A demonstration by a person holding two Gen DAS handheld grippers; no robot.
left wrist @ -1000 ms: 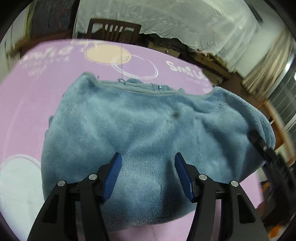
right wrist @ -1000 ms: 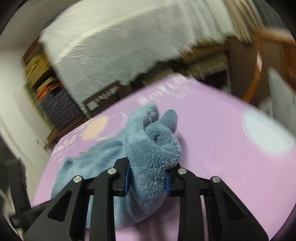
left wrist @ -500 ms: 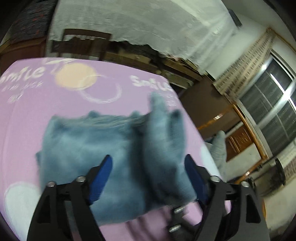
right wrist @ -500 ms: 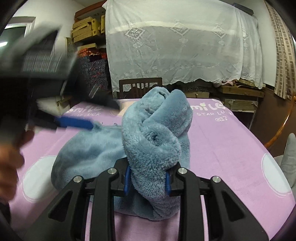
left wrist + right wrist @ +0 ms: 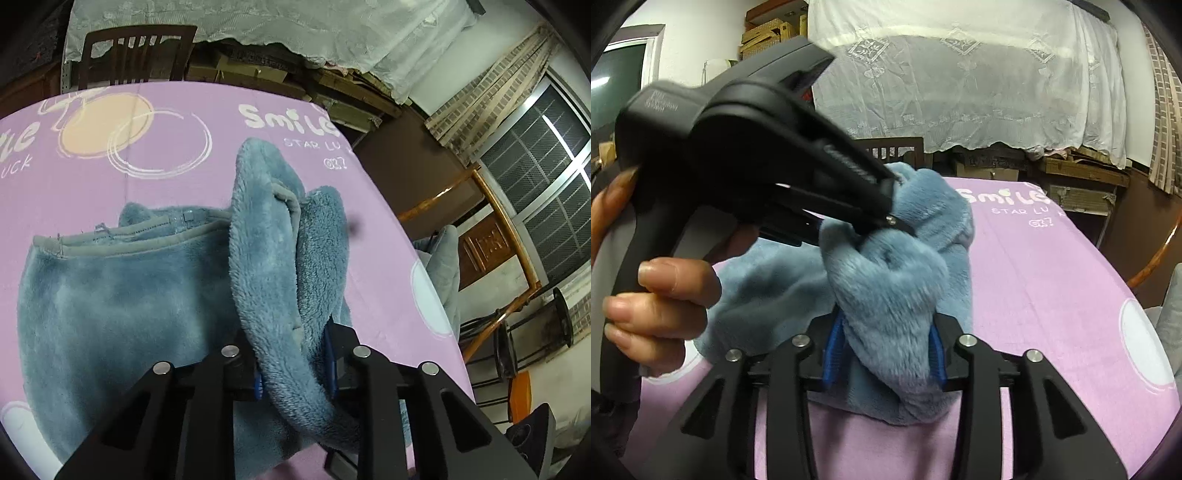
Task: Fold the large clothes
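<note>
Pinching the soft, bulky fleece [image 5: 122,314] near the table's [image 5: 380,229] right edge, left gripper [image 5: 295,373] closes on bunched hem; right gripper [image 5: 884,350], loosening, still straddles it.

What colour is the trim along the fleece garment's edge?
Grey trim on the blue fleece garment; clearest in the left wrist view.

Each camera sits close behind its own fingers, looking forward and downward along them. Both share the blue garment [image 5: 122,314] [image 5: 894,280] on the pink cloth [image 5: 166,173] [image 5: 1045,280]; the right view also catches the left gripper [image 5: 849,225].
</note>
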